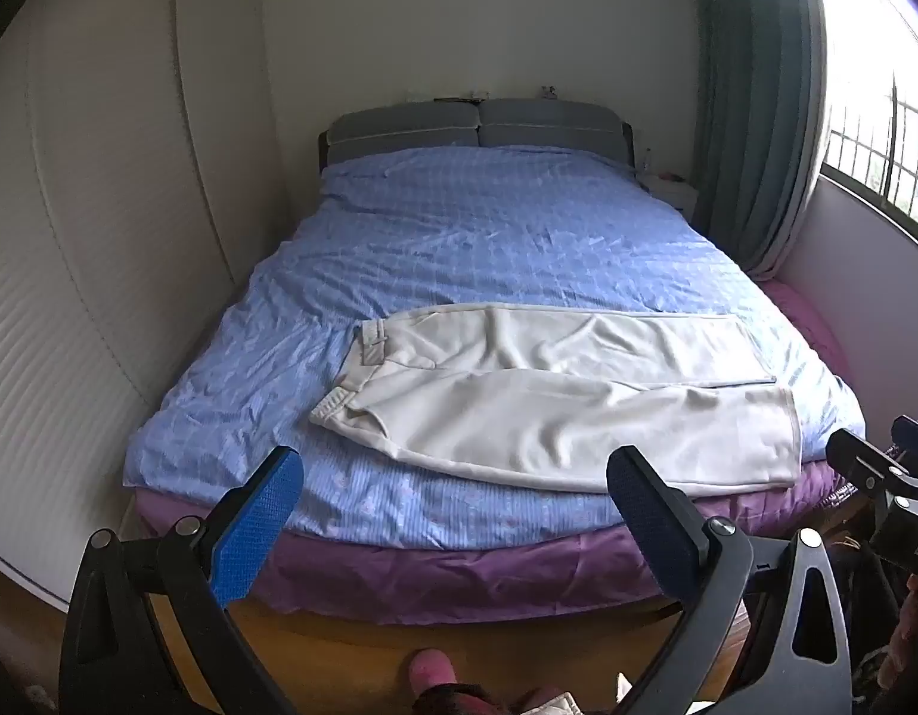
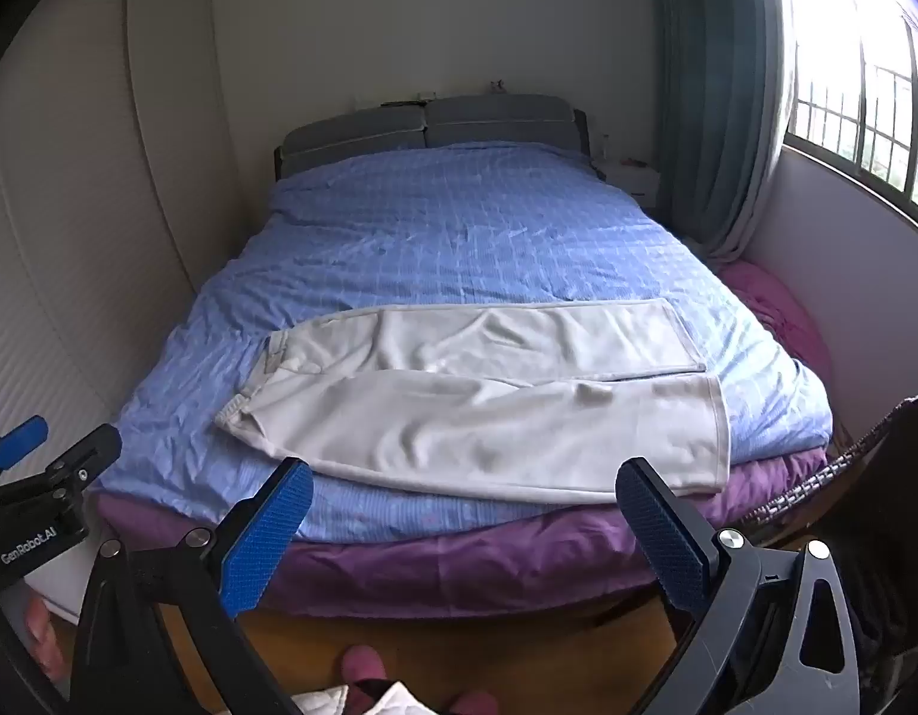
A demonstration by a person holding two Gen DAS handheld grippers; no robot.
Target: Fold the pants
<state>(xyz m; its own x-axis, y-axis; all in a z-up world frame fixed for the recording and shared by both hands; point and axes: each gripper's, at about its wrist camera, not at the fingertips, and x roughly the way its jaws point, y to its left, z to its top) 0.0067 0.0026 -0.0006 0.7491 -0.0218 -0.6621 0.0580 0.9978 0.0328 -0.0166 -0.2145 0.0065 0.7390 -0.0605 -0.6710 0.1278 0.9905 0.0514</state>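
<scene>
Cream-white pants (image 1: 554, 393) (image 2: 477, 405) lie flat across the foot of the bed, waistband to the left and both legs stretched to the right, side by side. My left gripper (image 1: 456, 479) hangs open before the bed's near edge, short of the pants, nothing between its blue pads. My right gripper (image 2: 465, 491) is likewise open and empty, held off the bed just in front of the nearer leg. In the left wrist view the right gripper (image 1: 888, 471) shows at the right edge; in the right wrist view the left gripper (image 2: 47, 465) shows at the left edge.
The bed has a blue checked cover (image 1: 489, 226) over a purple sheet (image 1: 459, 578) and a grey headboard (image 1: 477, 125). White wardrobe doors (image 1: 101, 238) stand left; a curtain (image 1: 751, 119) and barred window lie right. Pink slippers (image 2: 363, 667) show on the wooden floor below.
</scene>
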